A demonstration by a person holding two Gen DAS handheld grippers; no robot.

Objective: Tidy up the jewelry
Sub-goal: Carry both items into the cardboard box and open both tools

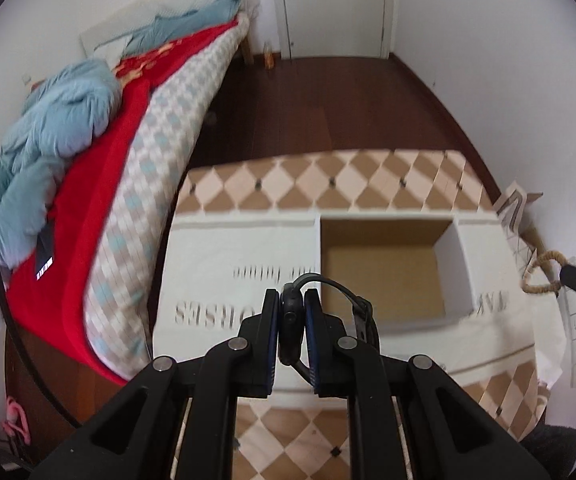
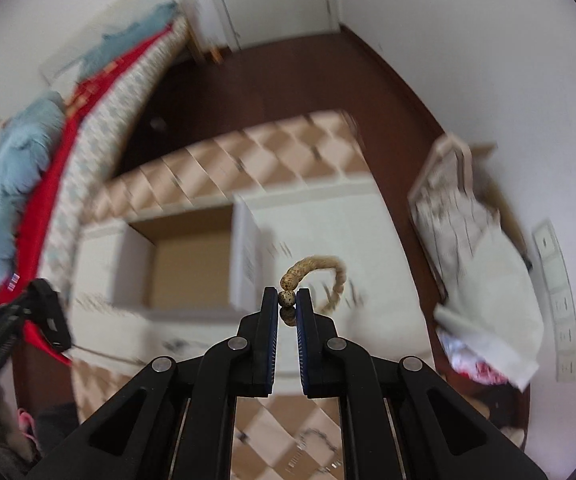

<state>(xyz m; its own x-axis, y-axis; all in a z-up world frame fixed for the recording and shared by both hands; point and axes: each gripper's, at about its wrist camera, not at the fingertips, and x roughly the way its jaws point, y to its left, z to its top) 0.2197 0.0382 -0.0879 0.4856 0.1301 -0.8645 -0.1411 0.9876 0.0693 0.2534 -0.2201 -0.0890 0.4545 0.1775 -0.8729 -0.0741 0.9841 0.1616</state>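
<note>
My left gripper (image 1: 291, 300) is shut on a black wristwatch (image 1: 290, 316); its strap (image 1: 361, 314) loops out to the right, above the table. An open white box (image 1: 387, 268) with a brown cardboard bottom sits just ahead and to the right. My right gripper (image 2: 287, 298) is shut on a tan beaded bracelet (image 2: 319, 266), whose loop swings blurred to the right. In the right wrist view the box (image 2: 188, 264) lies to the left of the fingers. The bracelet (image 1: 543, 276) and the right gripper's tip show at the right edge of the left wrist view, and the left gripper (image 2: 44, 316) at the lower left of the right wrist view.
The box stands on white printed paper (image 1: 228, 264) over a table with a checked tan cloth (image 1: 327, 180). A bed (image 1: 88, 140) with red and blue bedding runs along the left. A cluttered carton with white bags (image 2: 479, 264) stands on the right by wall sockets. Dark wooden floor (image 1: 327, 100) lies beyond.
</note>
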